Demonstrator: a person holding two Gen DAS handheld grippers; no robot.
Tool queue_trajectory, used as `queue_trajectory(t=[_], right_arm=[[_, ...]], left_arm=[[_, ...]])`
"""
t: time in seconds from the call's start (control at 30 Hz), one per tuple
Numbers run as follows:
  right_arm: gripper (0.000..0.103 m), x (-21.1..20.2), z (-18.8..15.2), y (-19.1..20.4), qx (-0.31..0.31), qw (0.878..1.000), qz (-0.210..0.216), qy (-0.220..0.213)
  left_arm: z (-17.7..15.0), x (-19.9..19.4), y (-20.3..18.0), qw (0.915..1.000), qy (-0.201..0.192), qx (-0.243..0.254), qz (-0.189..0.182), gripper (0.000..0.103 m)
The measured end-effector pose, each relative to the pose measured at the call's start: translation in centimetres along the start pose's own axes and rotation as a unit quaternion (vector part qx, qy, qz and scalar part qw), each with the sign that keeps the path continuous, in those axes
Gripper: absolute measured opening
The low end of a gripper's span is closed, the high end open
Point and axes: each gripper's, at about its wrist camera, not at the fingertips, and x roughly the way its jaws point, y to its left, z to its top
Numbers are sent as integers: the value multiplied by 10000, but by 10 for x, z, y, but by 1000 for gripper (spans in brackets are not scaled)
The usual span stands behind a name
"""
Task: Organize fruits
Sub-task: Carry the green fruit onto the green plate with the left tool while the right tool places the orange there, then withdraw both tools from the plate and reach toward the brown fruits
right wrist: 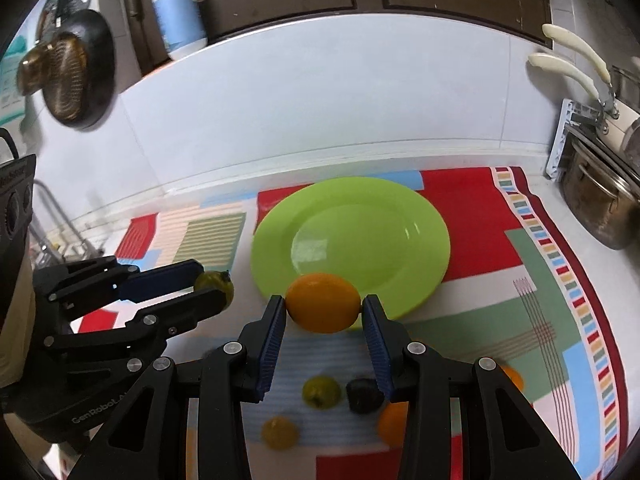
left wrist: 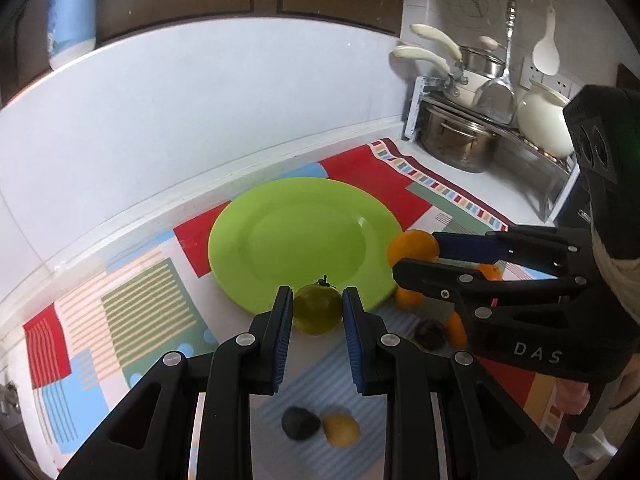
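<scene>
A lime green plate (left wrist: 304,240) (right wrist: 360,236) lies empty on a patterned cloth. My left gripper (left wrist: 316,304) is shut on a green fruit (left wrist: 317,309) (right wrist: 216,282) and holds it just above the plate's near rim. My right gripper (right wrist: 324,310) is shut on an orange (right wrist: 323,303) (left wrist: 412,246) at the plate's near right rim. On the cloth below lie a dark fruit (right wrist: 364,396) (left wrist: 300,422), a green fruit (right wrist: 320,392), a yellow fruit (right wrist: 279,433) (left wrist: 341,429) and more oranges (right wrist: 394,422) (left wrist: 408,298).
The patterned cloth (left wrist: 140,304) (right wrist: 520,280) covers a white counter against a white wall. A rack with steel pots (left wrist: 460,140) (right wrist: 600,200) stands at the right. A blue bottle (right wrist: 178,12) stands on the ledge behind.
</scene>
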Motion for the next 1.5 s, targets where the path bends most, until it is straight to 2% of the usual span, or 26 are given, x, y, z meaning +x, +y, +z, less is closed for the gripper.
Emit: queue_trajectory(t=[0.13, 0.5, 0.83, 0.9, 1.17, 1.33, 1.5], right_arm=[[41, 16, 10, -4, 107, 9997, -191, 67], [41, 63, 19, -15, 399, 9972, -300, 558], [41, 81, 21, -22, 543, 9954, -303, 734], [41, 80, 22, -22, 523, 9956, -315, 712], [43, 60, 23, -18, 471, 9970, -364, 493], [43, 36, 16, -8, 325, 9984, -350, 307], [43, 6, 6, 2, 189, 9992, -349, 50]], left_arm=[[10, 20, 10, 9999, 136, -59, -69, 26], [25, 69, 26, 9978, 652, -74, -131, 26], [24, 85, 29, 9962, 863, -53, -113, 27], [24, 85, 30, 9957, 918, -60, -129, 31], [19, 58, 32, 9973, 702, -201, 28, 39], [13, 24, 26, 9988, 393, -188, 212, 44], [6, -12, 19, 9994, 65, -180, 300, 54]])
